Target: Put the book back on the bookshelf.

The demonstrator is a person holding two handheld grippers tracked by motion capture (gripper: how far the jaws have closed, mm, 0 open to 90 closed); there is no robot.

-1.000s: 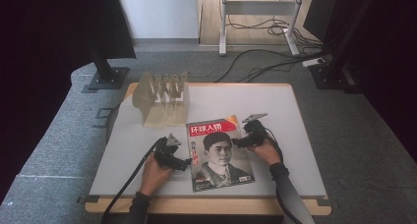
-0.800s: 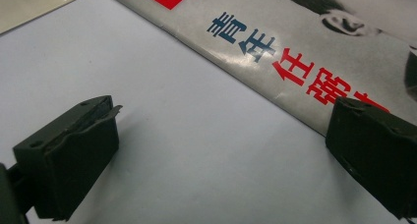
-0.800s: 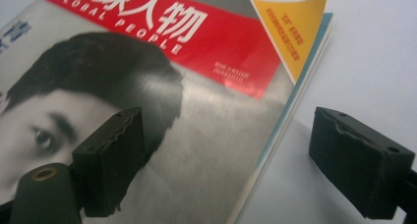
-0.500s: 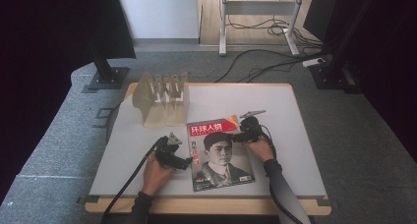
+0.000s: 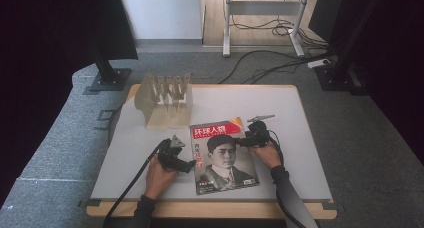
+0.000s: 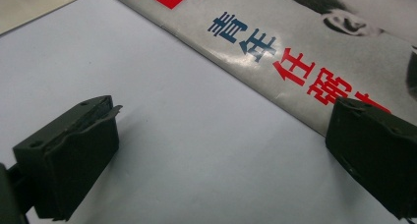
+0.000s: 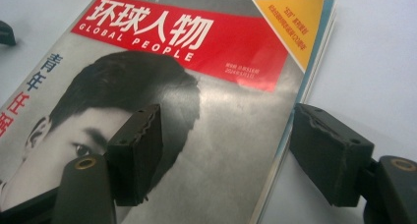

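Glossy paper takes the eye: the magazine [image 5: 224,155] lies flat, cover up, on the white table [image 5: 300,138] at its near middle, between the two hands. On its left edge, the left gripper [image 5: 192,164] sits low with its jaws spread wide, one over bare table and the other over the cover's red characters, pinching nothing. Across the cover, the right gripper [image 5: 241,141] straddles the right edge [image 7: 287,135]: one jaw above the printed portrait, the other out over the table, and they've just been closing, though the pads are not yet pressing the pages. Farther back, a pale slotted rack [image 5: 165,99] stands just beyond the magazine's far left corner.
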